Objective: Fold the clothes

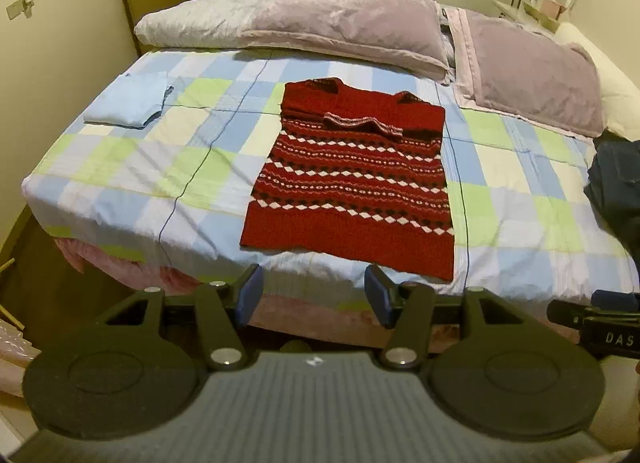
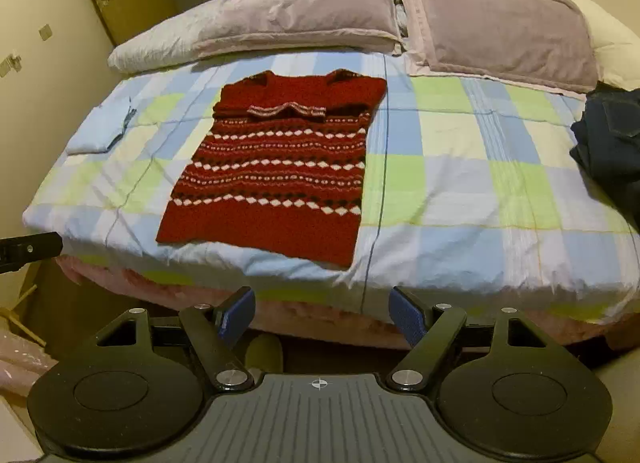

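Observation:
A red knitted sweater (image 1: pixel 352 183) with white diamond bands lies flat on the checked bed cover (image 1: pixel 160 167), its sleeves folded in across the chest. The right wrist view shows the same sweater (image 2: pixel 272 175) left of centre. My left gripper (image 1: pixel 314 293) hangs open above the bed's near edge, just short of the sweater's hem, with nothing between its blue pads. My right gripper (image 2: pixel 322 317) is open too, off the near edge and to the right of the sweater, holding nothing.
A folded light blue garment (image 1: pixel 128 103) lies at the bed's left. Dark blue jeans (image 2: pixel 612 139) are heaped at the right edge. Two lilac pillows (image 1: pixel 344 27) line the head of the bed. A wall is close on the left, and floor lies below the near edge.

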A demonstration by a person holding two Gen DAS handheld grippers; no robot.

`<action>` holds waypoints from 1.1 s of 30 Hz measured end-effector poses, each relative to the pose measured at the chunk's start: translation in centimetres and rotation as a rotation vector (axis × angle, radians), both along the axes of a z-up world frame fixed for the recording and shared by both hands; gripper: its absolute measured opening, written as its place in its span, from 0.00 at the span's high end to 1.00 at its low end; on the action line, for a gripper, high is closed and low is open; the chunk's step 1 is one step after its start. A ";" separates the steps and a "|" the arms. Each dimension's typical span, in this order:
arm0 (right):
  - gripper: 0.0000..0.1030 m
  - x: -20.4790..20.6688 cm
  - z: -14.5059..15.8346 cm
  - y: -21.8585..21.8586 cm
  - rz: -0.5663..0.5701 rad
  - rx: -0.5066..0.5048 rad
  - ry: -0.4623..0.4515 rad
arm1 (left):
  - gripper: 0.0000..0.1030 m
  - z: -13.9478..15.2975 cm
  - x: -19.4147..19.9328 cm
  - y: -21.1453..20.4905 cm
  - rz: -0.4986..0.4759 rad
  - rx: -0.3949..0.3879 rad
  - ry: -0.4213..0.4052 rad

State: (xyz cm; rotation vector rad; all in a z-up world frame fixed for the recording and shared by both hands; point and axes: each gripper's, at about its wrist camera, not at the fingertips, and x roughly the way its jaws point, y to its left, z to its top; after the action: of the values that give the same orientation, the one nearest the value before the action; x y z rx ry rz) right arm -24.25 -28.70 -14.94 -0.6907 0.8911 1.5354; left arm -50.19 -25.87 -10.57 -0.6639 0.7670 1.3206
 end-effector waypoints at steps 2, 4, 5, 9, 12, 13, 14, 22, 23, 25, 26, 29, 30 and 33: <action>0.26 -0.1 0.2 -0.2 0.000 -0.002 -0.005 | 0.49 0.1 0.1 -0.1 -0.007 0.000 -0.001; 0.26 -0.2 0.4 -0.3 0.004 0.000 -0.017 | 0.48 0.3 0.2 -0.2 -0.011 0.000 -0.003; 0.26 -0.3 0.5 -0.4 0.007 0.000 -0.022 | 0.48 0.3 0.1 -0.1 -0.013 0.000 -0.004; 0.26 -0.7 0.7 -0.5 0.017 -0.007 -0.040 | 0.47 0.3 -0.1 -0.1 -0.016 -0.009 -0.009; 0.26 -1.1 0.6 -0.6 0.023 -0.008 -0.053 | 0.46 -0.3 -0.4 0.0 -0.010 -0.018 -0.012; 0.26 -1.3 0.5 -0.6 0.026 -0.007 -0.058 | 0.46 -0.5 -0.5 0.0 -0.007 -0.023 -0.013; 0.26 -1.4 0.4 -0.7 0.027 -0.004 -0.061 | 0.46 -0.9 -0.6 0.0 -0.004 -0.031 -0.014; 0.26 -2.6 -0.6 -0.4 0.046 -0.029 -0.067 | 0.46 -2.1 -1.6 0.1 0.025 -0.072 -0.023; 0.26 -2.8 -0.6 -0.3 0.047 -0.027 -0.069 | 0.46 -2.1 -1.7 0.2 0.030 -0.071 -0.024; 0.26 -3.1 -0.7 0.0 0.049 -0.025 -0.071 | 0.46 -2.2 -2.0 0.4 0.039 -0.072 -0.025; 0.26 -3.2 -0.8 0.1 0.051 -0.026 -0.070 | 0.46 -2.3 -2.2 0.5 0.042 -0.073 -0.024; 0.26 -3.8 -1.0 0.7 0.058 -0.031 -0.070 | 0.46 -2.5 -2.5 0.7 0.055 -0.076 -0.023; 0.26 -3.9 -1.0 0.9 0.063 -0.031 -0.071 | 0.46 -2.5 -2.7 0.8 0.060 -0.077 -0.022; 0.26 -4.6 -1.2 1.6 0.078 -0.026 -0.073 | 0.46 -2.8 -3.1 1.2 0.072 -0.080 -0.023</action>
State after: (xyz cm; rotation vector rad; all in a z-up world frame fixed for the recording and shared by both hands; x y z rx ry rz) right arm -28.81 -27.14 -16.12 -0.8037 0.8392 1.5603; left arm -53.32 -24.68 -13.32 -0.7751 0.7866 1.3516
